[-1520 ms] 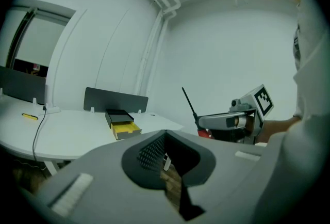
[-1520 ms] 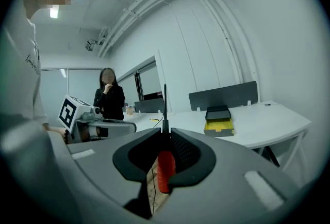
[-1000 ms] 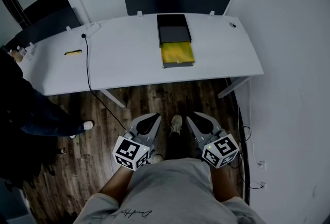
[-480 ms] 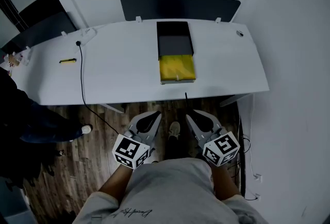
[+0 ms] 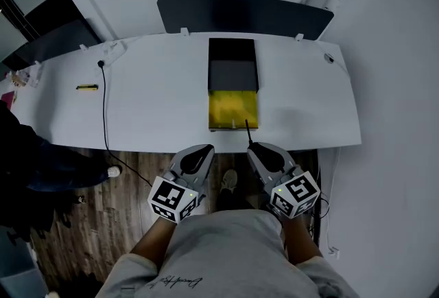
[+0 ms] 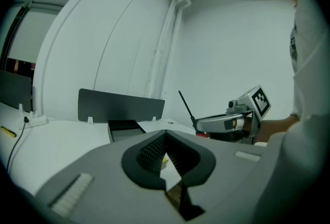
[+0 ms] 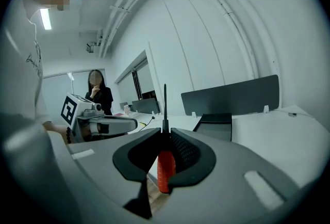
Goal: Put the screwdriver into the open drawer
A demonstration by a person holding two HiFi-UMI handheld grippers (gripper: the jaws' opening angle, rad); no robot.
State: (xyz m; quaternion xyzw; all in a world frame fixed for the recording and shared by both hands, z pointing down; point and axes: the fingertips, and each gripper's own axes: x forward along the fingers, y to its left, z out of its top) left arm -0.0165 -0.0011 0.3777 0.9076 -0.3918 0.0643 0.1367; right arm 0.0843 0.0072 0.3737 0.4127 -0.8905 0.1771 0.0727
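Gripping the screwdriver (image 7: 164, 169) by its red handle, the right gripper (image 7: 164, 134) has its jaws closed on it, with the thin dark shaft standing out forward past the tips. The left gripper (image 6: 166, 138) beside it carries nothing; its jaws look drawn together at the tips, though the dim view leaves that a little unsure. In the head view both are held low in front of the person's body, near each other but not touching.

The screwdriver should handle as a light, stiff tool. The ribbed handle is the right place to hold it, since the smooth shaft would likely slip or twist between the pads. With so much length ahead of the jaws, the tip may catch the drawer's front wall if it is brought in low.

Just past the shaft's tip lies the drawer (image 5: 233, 110), pulled open toward the person and yellow inside, at the near edge of the desk (image 5: 151, 108). Behind it sits the black box (image 5: 232, 62) it slides from. A cable (image 5: 104, 108) runs across the desk further left, and a dark screen (image 5: 240, 14) stands along the far edge.

Compared with a second ago the desk is much closer: bare floor then lay between the grippers and its edge, and now the shaft reaches the drawer's front
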